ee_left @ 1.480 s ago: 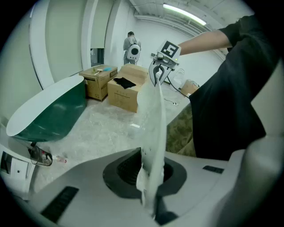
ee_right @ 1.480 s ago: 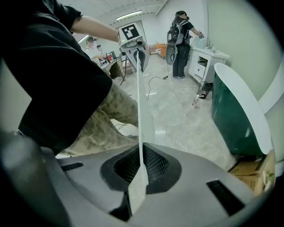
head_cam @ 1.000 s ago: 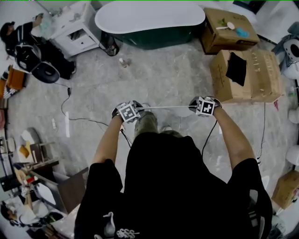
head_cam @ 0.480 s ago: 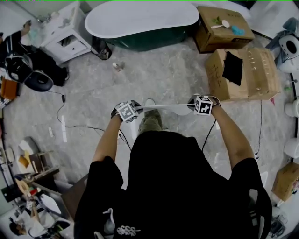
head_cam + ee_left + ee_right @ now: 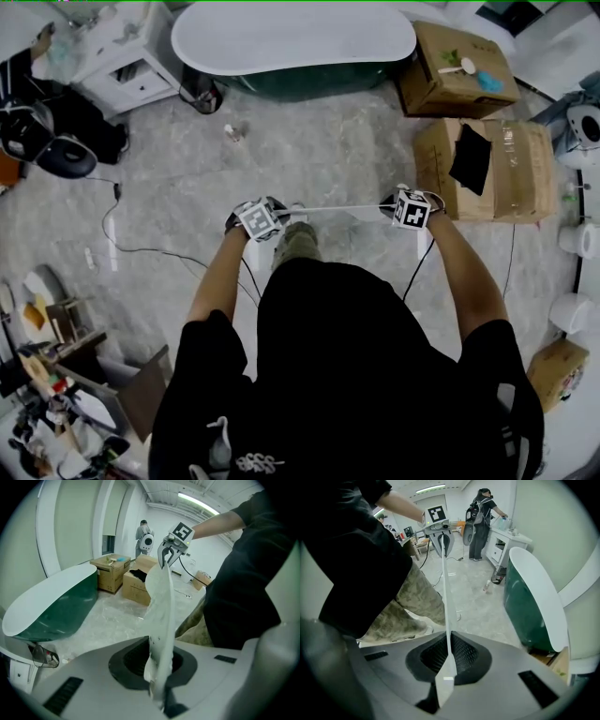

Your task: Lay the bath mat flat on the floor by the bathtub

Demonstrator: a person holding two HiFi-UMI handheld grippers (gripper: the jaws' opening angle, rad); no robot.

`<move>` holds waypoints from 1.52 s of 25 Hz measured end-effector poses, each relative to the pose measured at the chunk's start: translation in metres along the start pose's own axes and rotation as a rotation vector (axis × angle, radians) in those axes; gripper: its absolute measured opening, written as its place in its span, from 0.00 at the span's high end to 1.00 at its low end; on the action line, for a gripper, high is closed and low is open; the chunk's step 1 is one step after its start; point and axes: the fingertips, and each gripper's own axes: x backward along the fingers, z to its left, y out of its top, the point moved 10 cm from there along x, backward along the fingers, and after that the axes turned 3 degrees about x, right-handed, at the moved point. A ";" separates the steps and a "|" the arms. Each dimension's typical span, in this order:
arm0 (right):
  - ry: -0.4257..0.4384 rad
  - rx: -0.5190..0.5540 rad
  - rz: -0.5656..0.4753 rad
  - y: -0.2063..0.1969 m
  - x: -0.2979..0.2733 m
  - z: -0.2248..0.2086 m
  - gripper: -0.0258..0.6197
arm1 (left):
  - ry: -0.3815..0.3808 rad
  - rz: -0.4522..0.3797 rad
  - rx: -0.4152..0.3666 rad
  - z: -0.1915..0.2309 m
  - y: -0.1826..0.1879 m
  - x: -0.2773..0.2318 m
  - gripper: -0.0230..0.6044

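A white bath mat is stretched edge-on between both grippers in front of the person's legs. My left gripper is shut on its left end and my right gripper on its right end. In the left gripper view the mat rises from my jaws towards the right gripper. In the right gripper view the mat runs as a thin strip from my jaws to the left gripper. The bathtub, white inside and dark green outside, stands across bare floor beyond the mat.
Two cardboard boxes stand right of the tub. A white cabinet is at its left, with another person beside it. A small bottle and a black cable lie on the floor at left.
Both grippers have moved together with the mat kept taut between them. The floor, bottle and boxes have shifted slightly in the head view as the person stepped.
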 end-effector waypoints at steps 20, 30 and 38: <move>-0.065 -0.146 0.059 0.035 0.017 -0.159 0.92 | -0.070 -0.079 0.042 0.159 0.033 0.014 0.92; -0.103 -0.100 0.064 0.032 0.019 -0.194 0.92 | -0.089 -0.083 0.126 0.183 0.043 0.007 0.92; -0.059 -0.051 0.006 -0.003 0.010 -0.239 0.92 | -0.071 -0.064 0.183 0.191 0.071 -0.009 0.92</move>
